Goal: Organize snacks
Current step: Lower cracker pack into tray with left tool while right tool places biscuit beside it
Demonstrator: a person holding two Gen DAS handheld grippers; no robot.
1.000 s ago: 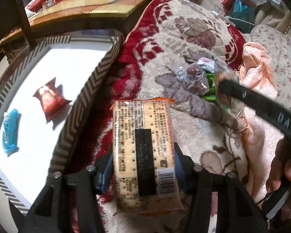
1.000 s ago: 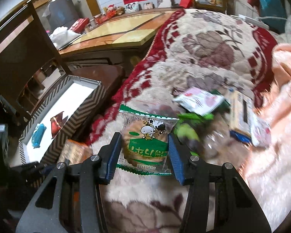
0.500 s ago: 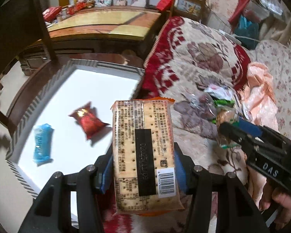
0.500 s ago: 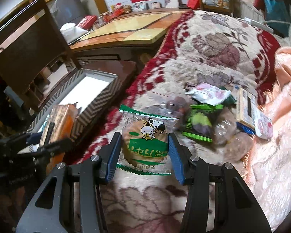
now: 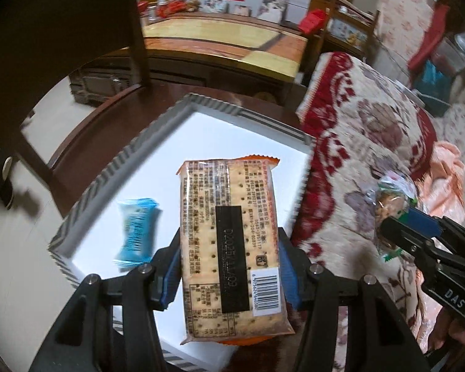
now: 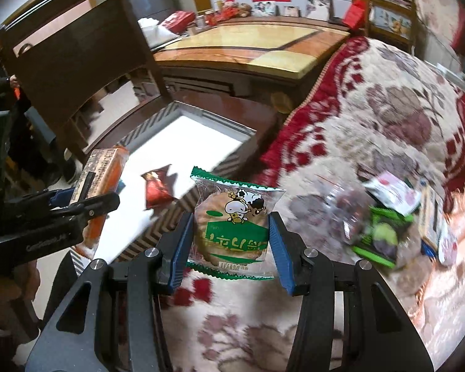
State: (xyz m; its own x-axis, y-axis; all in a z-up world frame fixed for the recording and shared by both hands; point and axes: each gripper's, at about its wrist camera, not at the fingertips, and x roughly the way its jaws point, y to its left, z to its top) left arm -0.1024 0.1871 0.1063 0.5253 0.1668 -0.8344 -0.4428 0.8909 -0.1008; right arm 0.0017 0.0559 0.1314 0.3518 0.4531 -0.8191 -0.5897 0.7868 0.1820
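1. Left gripper (image 5: 229, 263): its blue pads press both long sides of a cracker pack (image 5: 231, 248), held partly open at the pack's width. The pack's printed back and barcode face the camera; it hangs above the white floor of the box (image 5: 232, 136).
2. Right gripper (image 6: 231, 248): its blue pads close on the sides of a round biscuit packet (image 6: 232, 220) with green trim and a cartoon cow. The packet hangs above the blanket (image 6: 372, 99), near the box's edge.
3. Box: a shallow white tray with a striped grey rim, standing on a dark wooden surface just beside the blanket. Inside lie a blue wrapper (image 5: 136, 229) and, seen in the right wrist view, a red wrapper (image 6: 156, 189).
4. Cross views: the right gripper with its packet shows at the right edge of the left wrist view, over the blanket; the left gripper with the cracker pack shows at the left of the right wrist view, over the box.
5. Snack pile (image 6: 387, 217): several more packets, among them green and white ones, lie together on the blanket to the right, blurred.
6. Background: a wooden table (image 6: 263, 43) and a dark chair (image 6: 77, 62).
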